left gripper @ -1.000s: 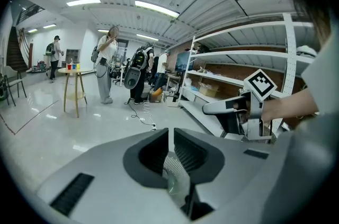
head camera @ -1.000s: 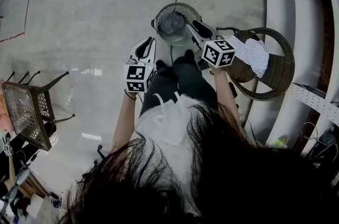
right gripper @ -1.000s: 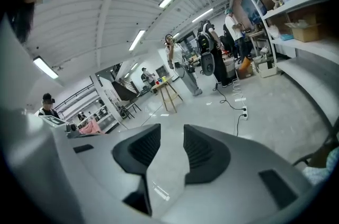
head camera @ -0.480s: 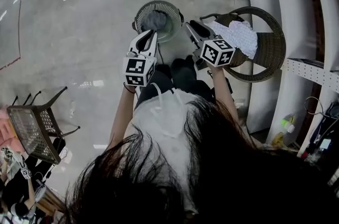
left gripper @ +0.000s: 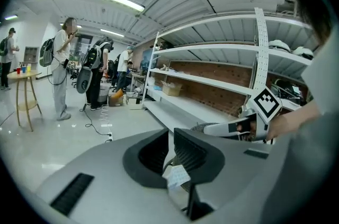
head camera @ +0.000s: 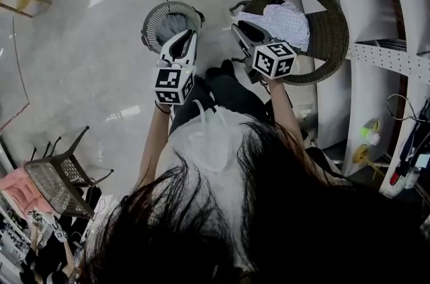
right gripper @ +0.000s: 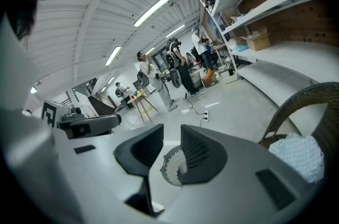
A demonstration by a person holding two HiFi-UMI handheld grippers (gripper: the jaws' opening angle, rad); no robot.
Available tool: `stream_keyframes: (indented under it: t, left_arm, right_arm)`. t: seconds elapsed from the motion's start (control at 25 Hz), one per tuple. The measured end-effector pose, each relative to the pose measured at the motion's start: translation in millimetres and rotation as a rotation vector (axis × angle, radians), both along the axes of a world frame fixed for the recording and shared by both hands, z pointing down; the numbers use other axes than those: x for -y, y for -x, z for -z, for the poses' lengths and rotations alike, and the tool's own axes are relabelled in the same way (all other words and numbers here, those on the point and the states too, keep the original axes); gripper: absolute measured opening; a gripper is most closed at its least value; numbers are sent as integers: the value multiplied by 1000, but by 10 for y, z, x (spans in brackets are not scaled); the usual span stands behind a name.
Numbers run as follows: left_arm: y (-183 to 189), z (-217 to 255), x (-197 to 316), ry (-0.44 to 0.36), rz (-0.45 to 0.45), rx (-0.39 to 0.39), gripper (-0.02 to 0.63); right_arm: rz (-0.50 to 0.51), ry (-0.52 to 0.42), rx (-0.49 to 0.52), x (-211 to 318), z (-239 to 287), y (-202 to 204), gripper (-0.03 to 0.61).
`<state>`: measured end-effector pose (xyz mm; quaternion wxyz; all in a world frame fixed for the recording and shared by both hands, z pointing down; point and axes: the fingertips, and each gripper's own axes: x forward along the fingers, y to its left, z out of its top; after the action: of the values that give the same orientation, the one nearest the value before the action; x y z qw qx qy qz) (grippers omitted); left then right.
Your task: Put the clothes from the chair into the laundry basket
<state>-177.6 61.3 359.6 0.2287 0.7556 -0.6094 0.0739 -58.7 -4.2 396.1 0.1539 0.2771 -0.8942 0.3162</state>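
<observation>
Right gripper (jaws having just been closing to a narrow gap, nothing between) is hanging just left of the white garment lying on the chair. Left gripper, slightly parted and empty, is sitting farther off, by the basket.

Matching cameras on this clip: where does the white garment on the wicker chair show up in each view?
Head view: the white garment is upper right of centre, on the seat of the wicker chair.
Left gripper view: not in it.
Right gripper view: at the lower right edge, inside the chair's rim.
Shared landmark: the white shelving beside the chair.
</observation>
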Motion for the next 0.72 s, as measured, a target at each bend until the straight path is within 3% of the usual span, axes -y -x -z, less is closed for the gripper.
stream_keyframes:
  t: [0.4, 0.72]
  left_arm:
    - [-1045, -242, 591, 54, -145, 20, 43]
    - [-1675, -481, 1032, 89, -271, 59, 42]
  right_arm:
    - [-111, 51, -39, 412, -421, -1148, 109]
    - [-230, 87, -86, 775, -864, -1974, 109]
